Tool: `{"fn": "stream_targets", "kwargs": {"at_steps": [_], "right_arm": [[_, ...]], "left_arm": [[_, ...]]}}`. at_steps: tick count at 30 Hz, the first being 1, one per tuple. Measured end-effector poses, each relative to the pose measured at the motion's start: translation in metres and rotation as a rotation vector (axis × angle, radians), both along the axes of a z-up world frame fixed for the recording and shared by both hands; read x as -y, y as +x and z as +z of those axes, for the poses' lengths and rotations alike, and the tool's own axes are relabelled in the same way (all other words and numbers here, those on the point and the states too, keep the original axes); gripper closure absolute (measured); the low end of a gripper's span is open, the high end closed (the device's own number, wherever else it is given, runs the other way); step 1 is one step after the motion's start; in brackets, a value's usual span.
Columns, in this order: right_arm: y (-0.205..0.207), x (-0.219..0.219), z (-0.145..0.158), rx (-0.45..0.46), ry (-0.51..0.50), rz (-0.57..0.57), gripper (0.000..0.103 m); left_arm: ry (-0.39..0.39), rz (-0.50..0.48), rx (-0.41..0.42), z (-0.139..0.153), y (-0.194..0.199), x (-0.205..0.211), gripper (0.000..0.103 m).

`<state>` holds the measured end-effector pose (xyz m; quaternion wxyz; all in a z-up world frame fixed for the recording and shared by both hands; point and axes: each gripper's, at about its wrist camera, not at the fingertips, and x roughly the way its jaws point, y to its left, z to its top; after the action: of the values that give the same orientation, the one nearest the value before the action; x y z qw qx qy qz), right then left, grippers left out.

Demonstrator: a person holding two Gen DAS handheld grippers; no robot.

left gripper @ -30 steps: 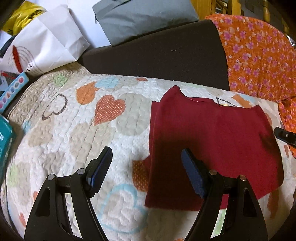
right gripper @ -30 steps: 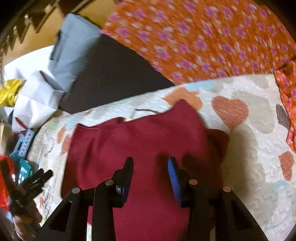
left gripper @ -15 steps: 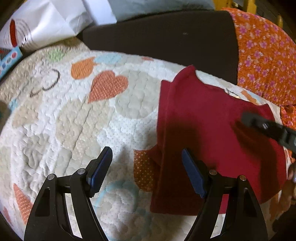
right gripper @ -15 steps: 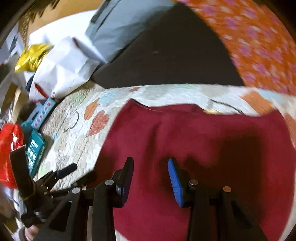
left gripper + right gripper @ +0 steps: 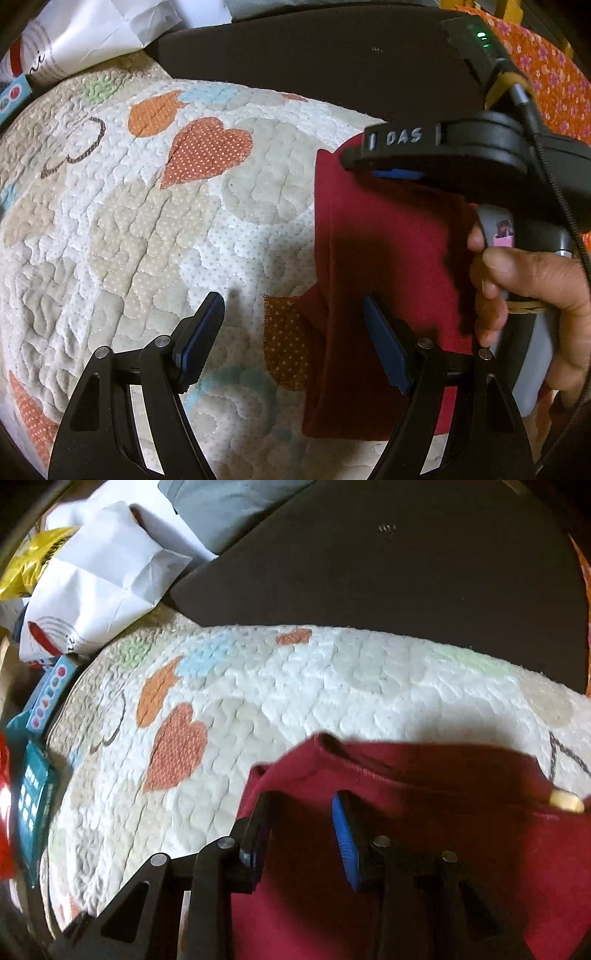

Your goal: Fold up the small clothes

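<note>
Right gripper [image 5: 299, 827] swung leftward over red garment [image 5: 388, 258] — jaws narrow, empty, left gripper [image 5: 291, 332] wide

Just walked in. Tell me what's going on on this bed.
A person is folding a small dark red garment laid flat on a heart-patterned quilt, with a handheld gripper in each hand. The left gripper hangs open over the garment's left edge, gripping nothing. The right gripper, in the person's right hand, is over the garment's upper left corner near the neckline; its jaws have just been closing a little, but they are not yet pinching the cloth.
</note>
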<state>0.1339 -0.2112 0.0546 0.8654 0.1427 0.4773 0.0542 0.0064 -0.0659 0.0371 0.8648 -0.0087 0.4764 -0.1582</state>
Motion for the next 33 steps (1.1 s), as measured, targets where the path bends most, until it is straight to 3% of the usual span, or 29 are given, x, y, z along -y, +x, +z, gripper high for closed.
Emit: {"fn": "stream_targets", "kwargs": {"at_steps": [5, 12, 16, 26, 33], "right_arm": [[-0.024, 0.011, 0.019, 0.018, 0.077, -0.005, 0.069], [-0.093, 0.033, 0.038, 0.080, -0.008, -0.087, 0.069], [-0.091, 0.034, -0.001, -0.025, -0.030, -0.113, 0.068], [-0.102, 0.026, 0.030, 0.021, 0.006, -0.099, 0.069], [-0.096, 0.037, 0.003, -0.056, 0.063, -0.150, 0.068]], "left_arm": [[-0.006, 0.018, 0.006, 0.003, 0.000, -0.004, 0.025], [-0.005, 0.032, 0.017, 0.006, -0.001, -0.005, 0.025], [0.012, 0.023, 0.026, 0.006, -0.003, -0.001, 0.025], [0.007, 0.036, 0.018, 0.005, 0.000, -0.004, 0.025], [0.001, 0.040, 0.006, 0.003, 0.002, -0.005, 0.025]]}}
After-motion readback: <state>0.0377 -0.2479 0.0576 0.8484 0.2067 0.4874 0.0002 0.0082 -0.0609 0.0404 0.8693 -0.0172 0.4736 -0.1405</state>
